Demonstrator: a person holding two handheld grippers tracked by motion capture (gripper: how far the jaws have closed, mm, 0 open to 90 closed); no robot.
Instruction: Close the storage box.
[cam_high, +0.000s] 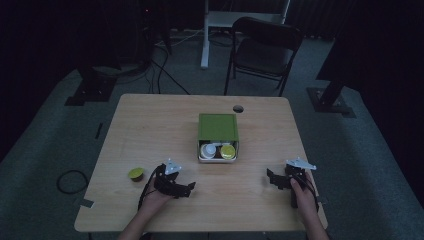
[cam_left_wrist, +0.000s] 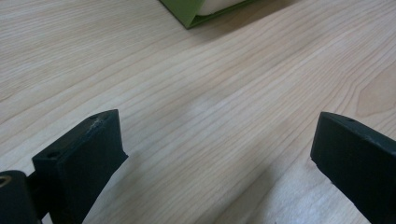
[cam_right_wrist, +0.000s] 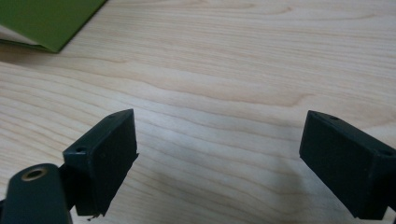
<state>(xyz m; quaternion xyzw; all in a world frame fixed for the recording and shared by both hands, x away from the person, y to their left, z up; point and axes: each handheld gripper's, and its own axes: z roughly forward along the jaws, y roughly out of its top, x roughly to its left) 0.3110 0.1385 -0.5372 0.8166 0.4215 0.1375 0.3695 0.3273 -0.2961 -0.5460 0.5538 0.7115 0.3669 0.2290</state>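
Dim overhead view, brighter close-ups

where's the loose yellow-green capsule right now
In the high view the capsule sits on the table near its front left, just left of the left gripper and well apart from the green box.
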